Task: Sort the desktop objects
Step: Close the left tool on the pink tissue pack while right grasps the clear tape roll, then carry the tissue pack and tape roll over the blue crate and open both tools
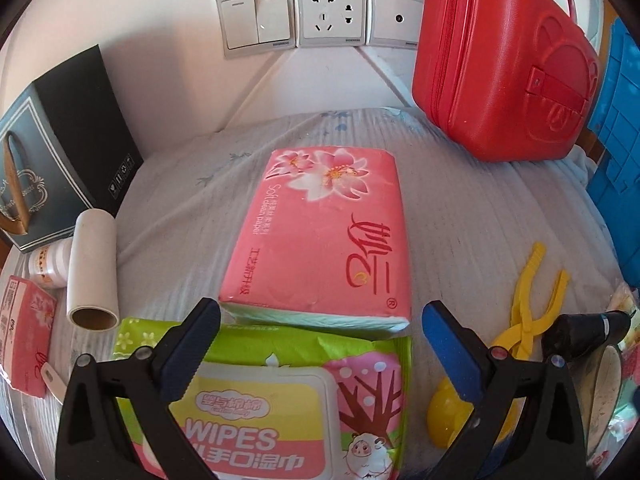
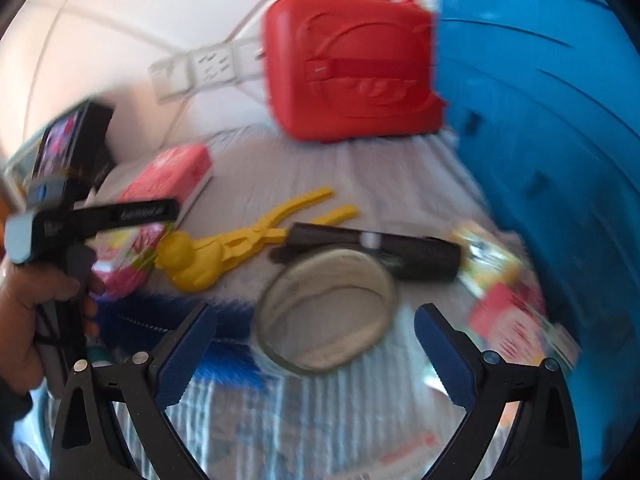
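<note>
My left gripper [image 1: 320, 344] is open above a green wipes pack [image 1: 280, 412], with a pink tissue pack [image 1: 324, 236] lying just beyond its fingers. A yellow duck-shaped clip [image 1: 524, 312] lies to the right. In the blurred right wrist view my right gripper [image 2: 316, 356] is open over a round glass lid [image 2: 326, 312]. Behind the lid lie a black cylinder [image 2: 384, 252] and the yellow clip [image 2: 232, 240]. The left gripper [image 2: 100, 216], held by a hand [image 2: 36, 300], shows at the left of that view.
A red case [image 1: 504, 60] stands at the back right beside a blue bin [image 2: 540, 120]. A black gift bag [image 1: 60, 148], a white roll [image 1: 92, 268], a small jar [image 1: 50, 264] and another pink pack [image 1: 26, 332] sit at the left. Wall sockets [image 1: 328, 16] are behind.
</note>
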`<action>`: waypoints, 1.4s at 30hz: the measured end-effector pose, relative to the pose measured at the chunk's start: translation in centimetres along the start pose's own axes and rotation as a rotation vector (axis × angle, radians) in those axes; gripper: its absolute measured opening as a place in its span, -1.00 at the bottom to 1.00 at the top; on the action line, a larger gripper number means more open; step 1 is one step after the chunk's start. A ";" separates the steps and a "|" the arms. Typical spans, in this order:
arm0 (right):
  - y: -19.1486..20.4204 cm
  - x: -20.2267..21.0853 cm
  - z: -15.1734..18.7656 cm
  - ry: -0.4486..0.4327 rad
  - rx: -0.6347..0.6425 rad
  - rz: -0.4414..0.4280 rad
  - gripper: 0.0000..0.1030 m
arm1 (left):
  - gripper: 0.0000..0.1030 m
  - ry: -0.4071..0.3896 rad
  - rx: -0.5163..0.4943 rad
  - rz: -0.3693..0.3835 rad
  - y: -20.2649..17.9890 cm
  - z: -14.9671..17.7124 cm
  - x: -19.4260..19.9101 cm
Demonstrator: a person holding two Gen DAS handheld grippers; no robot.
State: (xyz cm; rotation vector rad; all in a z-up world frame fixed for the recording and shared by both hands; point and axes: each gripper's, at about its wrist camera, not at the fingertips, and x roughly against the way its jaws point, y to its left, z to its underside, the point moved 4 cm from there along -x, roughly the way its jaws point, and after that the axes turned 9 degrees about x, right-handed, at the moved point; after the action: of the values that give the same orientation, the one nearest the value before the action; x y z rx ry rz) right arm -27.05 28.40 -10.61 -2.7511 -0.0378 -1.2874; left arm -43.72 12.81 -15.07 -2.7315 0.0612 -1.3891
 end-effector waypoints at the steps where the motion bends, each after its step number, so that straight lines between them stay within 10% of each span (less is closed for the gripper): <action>1: 0.6 -1.0 0.0 0.033 0.023 -0.032 0.78 | 0.99 0.003 0.001 -0.002 -0.1 0.0 -0.1; 4: 1.3 -4.4 0.8 0.167 0.065 -0.029 0.09 | 0.99 0.017 0.019 0.004 0.1 -0.2 -0.4; 5: 1.3 -4.4 0.9 0.164 0.059 -0.048 -0.59 | 0.99 0.025 0.023 0.007 0.1 -0.2 -0.6; 7: 1.4 -4.6 1.1 0.174 0.039 -0.086 -0.68 | 0.96 0.027 0.027 0.010 0.1 -0.3 -0.8; 28: 1.4 -0.3 1.9 0.076 -0.007 -0.157 -0.71 | 0.68 -0.120 0.037 0.108 1.6 0.4 7.2; 42: 4.5 8.3 6.1 0.037 0.017 -0.224 -0.71 | 0.69 -0.144 0.074 0.073 4.6 10.8 19.0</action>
State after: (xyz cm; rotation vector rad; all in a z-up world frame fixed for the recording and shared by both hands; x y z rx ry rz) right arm -16.77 24.34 -8.45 -2.7717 -0.3617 -1.3806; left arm -23.79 7.44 -6.54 -2.7296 0.0972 -1.1498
